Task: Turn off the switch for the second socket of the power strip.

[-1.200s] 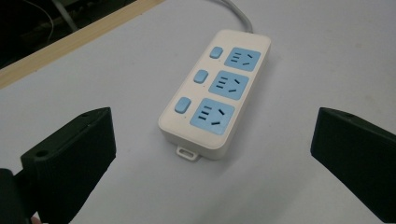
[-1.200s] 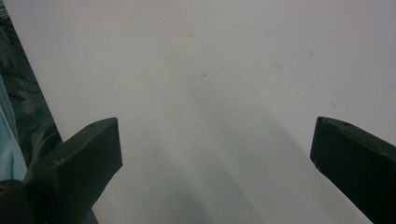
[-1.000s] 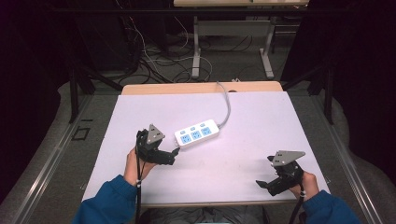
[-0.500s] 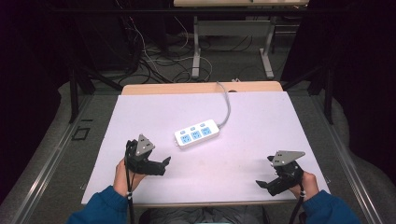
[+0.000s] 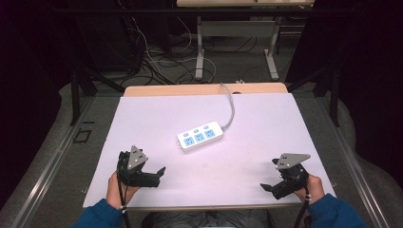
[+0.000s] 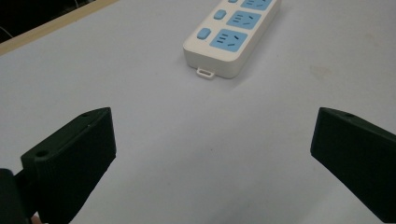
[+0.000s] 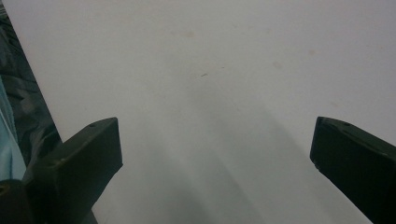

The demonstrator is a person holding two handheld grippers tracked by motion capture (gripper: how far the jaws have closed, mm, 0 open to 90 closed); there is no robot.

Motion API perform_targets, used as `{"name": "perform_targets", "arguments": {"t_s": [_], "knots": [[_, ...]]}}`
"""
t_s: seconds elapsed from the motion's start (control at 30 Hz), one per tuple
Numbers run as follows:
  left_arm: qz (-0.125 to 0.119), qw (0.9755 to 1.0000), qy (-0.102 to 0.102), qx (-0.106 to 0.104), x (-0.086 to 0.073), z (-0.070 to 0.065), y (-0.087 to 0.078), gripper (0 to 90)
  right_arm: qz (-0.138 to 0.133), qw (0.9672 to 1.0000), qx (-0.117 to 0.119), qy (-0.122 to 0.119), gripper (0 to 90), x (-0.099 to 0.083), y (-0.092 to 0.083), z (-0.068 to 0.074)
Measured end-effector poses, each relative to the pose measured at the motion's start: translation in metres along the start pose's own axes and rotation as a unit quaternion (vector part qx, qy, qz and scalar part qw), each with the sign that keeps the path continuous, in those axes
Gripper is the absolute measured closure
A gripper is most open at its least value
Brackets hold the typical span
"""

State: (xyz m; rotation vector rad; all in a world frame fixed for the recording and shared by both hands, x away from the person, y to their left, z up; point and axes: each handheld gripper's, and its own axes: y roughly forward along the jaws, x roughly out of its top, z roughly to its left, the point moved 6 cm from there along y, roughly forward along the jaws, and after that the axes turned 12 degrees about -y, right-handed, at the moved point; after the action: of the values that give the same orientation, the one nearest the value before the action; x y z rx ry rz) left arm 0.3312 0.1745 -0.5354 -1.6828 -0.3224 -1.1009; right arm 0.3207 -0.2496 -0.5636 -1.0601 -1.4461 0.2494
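Note:
A white power strip (image 5: 200,136) with three blue sockets lies near the middle of the white table top (image 5: 266,128). Its grey cord (image 5: 231,102) runs off over the far edge. My left gripper (image 5: 159,175) rests at the near left, open and holding nothing, pointing toward the strip from a short way off. In the left gripper view the strip's end (image 6: 233,37) lies ahead of the wide-apart jaws of the left gripper (image 6: 212,154). At the near right my right gripper (image 5: 269,175) is open too. The right gripper (image 7: 215,158) has bare table between its jaws.
A wooden strip (image 5: 190,89) edges the far side of the table. Beyond it, loose cables (image 5: 157,61) lie on the floor around the metal legs (image 5: 199,42) of another table. The table's near edge (image 7: 23,116) drops off at the left of the right gripper view.
My left gripper has drawn back from beside the power strip toward the near left edge. The right gripper and the strip have stayed put.

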Motion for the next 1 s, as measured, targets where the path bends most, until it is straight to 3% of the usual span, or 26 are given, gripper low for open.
{"name": "perform_targets", "arguments": {"t_s": [0.6, 1.0], "knots": [[-0.012, 0.9998, 0.012, 0.011, -0.02, 0.007, -0.017, 0.0, 0.002, 1.0, 0.0, 0.001, 1.5, 0.0, 0.0, 0.0], [-0.012, 0.9999, 0.005, 0.01, -0.032, 0.011, -0.024, 0.0, 0.003, 1.0, -0.006, 0.002, 1.5, 0.0, 0.0, 0.0]]}}
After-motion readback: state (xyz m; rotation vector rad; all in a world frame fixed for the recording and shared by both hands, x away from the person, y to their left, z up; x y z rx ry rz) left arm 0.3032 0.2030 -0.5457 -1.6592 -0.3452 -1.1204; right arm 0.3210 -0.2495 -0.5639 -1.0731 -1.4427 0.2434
